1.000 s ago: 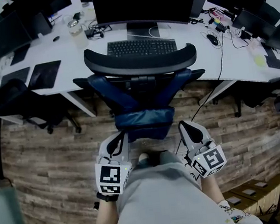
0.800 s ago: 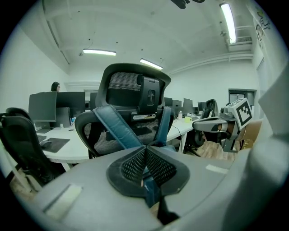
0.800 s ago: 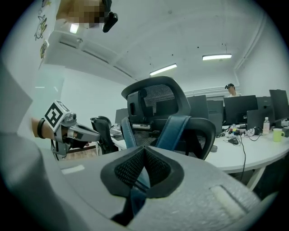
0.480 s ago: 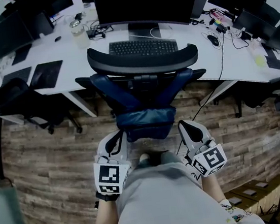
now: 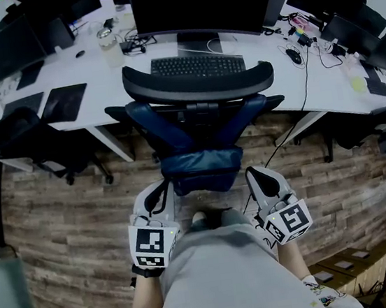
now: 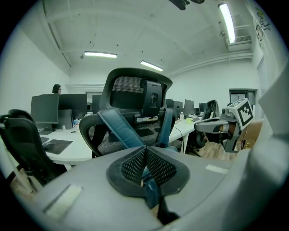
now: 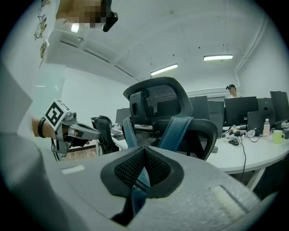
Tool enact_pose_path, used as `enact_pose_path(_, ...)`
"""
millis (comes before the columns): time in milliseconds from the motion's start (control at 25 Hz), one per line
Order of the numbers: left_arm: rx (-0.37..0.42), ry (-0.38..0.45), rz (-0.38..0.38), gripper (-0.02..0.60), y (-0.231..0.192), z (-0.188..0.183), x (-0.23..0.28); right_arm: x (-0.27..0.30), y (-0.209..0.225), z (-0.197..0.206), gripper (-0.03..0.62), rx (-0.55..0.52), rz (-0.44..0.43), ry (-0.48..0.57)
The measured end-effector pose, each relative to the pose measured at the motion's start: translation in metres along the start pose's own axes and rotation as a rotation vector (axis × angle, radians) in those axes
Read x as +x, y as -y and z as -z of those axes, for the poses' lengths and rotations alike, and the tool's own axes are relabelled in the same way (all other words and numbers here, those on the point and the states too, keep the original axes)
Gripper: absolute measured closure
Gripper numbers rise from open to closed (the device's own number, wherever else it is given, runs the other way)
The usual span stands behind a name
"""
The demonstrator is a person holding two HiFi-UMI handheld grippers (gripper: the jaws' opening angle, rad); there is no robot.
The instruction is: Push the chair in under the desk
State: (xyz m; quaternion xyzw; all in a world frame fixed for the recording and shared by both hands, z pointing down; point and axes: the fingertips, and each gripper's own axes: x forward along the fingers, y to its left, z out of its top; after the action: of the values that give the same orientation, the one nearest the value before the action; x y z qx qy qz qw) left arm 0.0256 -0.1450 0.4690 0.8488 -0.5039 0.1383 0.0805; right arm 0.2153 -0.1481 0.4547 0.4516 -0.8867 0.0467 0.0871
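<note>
Movement since a second ago is slight: the black mesh office chair with blue back straps and a blue lumbar cushion (image 5: pixel 196 124) has slid a little further toward the long white desk (image 5: pixel 110 83), its curved black headrest (image 5: pixel 198 84) now sitting a touch closer to the black keyboard (image 5: pixel 197 65) below the wide dark monitor (image 5: pixel 201 4). The chair's backrest stands at the desk edge with its armrests reaching toward the desktop, while its lumbar cushion and base are over the brown wood-plank floor (image 5: pixel 68 222). The left gripper (image 5: pixel 161 189) and the right gripper (image 5: pixel 254 172) have hardly shifted; each points at the chair's back, tips just beside the lower corners of the lumbar cushion, though contact cannot be made out. In the left gripper view the black mesh-textured pads (image 6: pixel 131 167) lie pressed together with nothing between them, and in the right gripper view the pads (image 7: pixel 160 169) meet in the same way. Only black-and-white square marker patterns show on the left cube (image 5: pixel 151 245) and the right cube (image 5: pixel 289 222); the cartoon print on the person's grey shirt (image 5: pixel 230 278) is too small to read.
</note>
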Motion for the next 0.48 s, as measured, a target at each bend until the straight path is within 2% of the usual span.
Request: enact_pose_path(480, 0.000, 0.002, -0.002, 0.571, -0.0024, 0.0002, -0.0013, 0.0015, -0.0016, -0.0002, 0.592, 0.000, 0.002, 0.001)
